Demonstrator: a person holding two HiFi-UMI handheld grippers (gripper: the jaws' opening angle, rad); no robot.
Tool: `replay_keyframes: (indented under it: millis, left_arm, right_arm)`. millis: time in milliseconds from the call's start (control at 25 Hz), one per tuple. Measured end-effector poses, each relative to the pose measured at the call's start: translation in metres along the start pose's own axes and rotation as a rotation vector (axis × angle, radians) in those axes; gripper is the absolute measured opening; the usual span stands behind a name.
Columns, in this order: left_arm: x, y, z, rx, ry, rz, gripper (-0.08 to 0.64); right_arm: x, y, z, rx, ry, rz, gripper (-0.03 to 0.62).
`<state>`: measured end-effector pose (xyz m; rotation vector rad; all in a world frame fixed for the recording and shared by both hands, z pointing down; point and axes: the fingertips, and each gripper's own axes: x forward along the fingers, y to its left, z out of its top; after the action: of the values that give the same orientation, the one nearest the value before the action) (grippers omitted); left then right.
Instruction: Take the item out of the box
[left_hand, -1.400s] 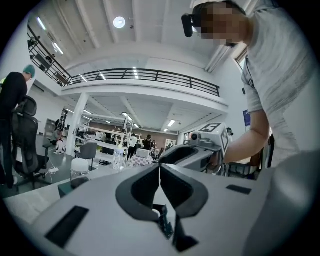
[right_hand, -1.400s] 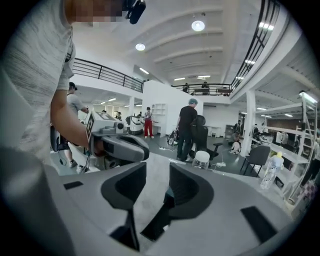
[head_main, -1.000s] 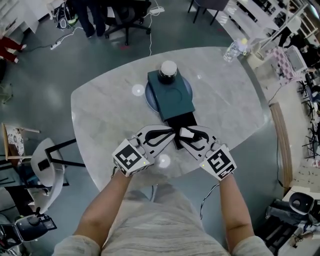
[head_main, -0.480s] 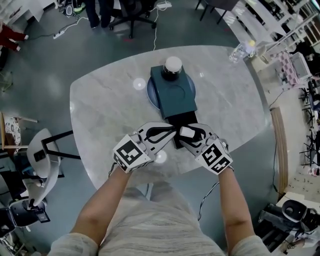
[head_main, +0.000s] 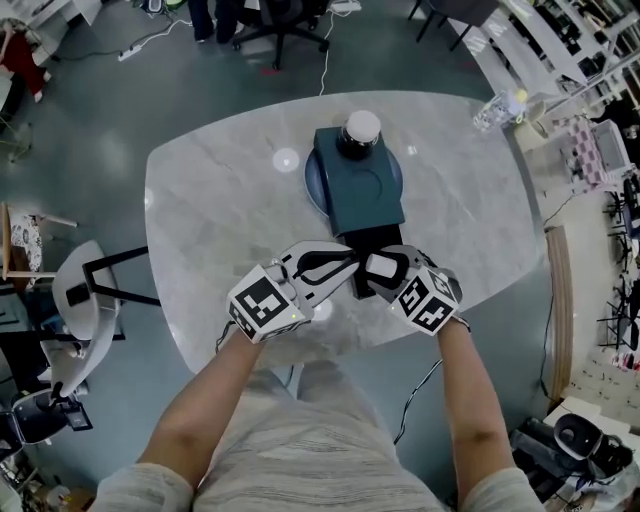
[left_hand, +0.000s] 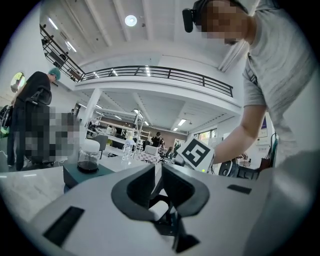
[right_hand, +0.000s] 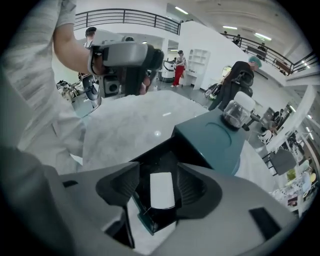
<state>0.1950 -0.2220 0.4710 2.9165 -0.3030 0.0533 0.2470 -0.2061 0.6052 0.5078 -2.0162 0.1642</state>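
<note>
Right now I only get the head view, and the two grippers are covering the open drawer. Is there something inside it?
Observer: Yes. The right gripper view looks straight in, and a flat white item is lying on the floor of the black drawer.
Operator: Has the right gripper grabbed it already?
Observer: No. The white item sits between the right gripper's jaws, but they are opening and there is a gap on each side, so the pads are not pressing on it.
</note>
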Motion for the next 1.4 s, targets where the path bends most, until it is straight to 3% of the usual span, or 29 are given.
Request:
replay_keyframes:
  millis: [840, 1080, 1400]
  left_arm:
    - [-0.013, 0.005, 0.006, -0.012, -0.011, 0.049, 0.035]
    - [-0.016, 0.005, 0.008, -0.017, -0.018, 0.065, 0.035]
    - [-0.021, 0.007, 0.005, -0.022, -0.013, 0.091, 0.035]
  right_arm:
    - [0.038, -0.004, -0.035, 0.014, 0.232, 0.07, 0.255]
    - [0.042, -0.006, -0.038, 0.002, 0.247, 0.049, 0.206]
    - [0.041, -0.012, -0.035, 0.02, 0.22, 0.009, 0.198]
